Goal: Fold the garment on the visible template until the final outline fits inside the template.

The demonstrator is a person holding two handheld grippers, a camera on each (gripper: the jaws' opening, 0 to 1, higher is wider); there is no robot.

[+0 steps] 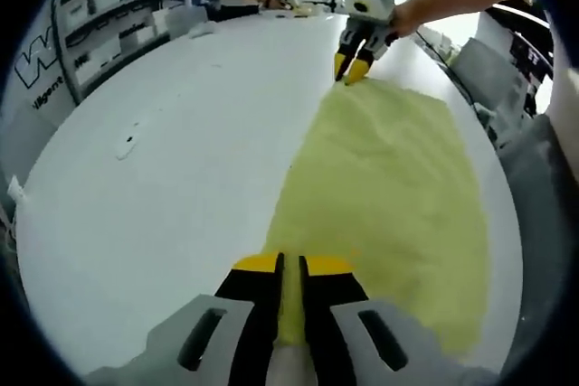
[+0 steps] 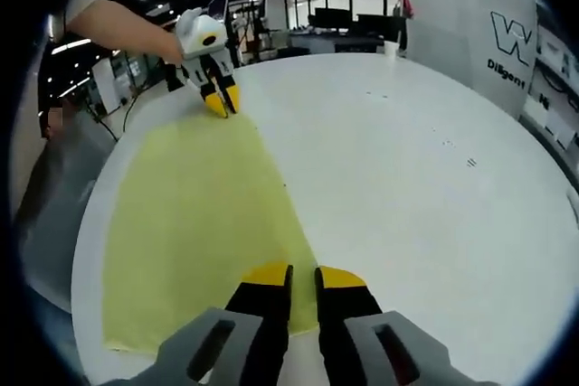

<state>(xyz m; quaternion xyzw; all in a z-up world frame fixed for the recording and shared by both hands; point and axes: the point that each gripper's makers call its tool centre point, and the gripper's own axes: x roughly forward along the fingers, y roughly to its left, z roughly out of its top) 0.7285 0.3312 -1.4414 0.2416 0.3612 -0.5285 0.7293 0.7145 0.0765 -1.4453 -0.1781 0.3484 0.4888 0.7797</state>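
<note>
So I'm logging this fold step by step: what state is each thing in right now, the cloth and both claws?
Yellow garment: lying flat on the white table, spread out in one long panel.
Left claw: shut on the garment's edge at one end.
Right claw: shut on the garment's edge at the opposite end.

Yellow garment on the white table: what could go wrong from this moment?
1. Both claws pinch only the edge of the yellow garment: left claw, right claw; thin fabric might slip out.
2. The garment lies near the white table rim, so a pull might drag it off.
</note>
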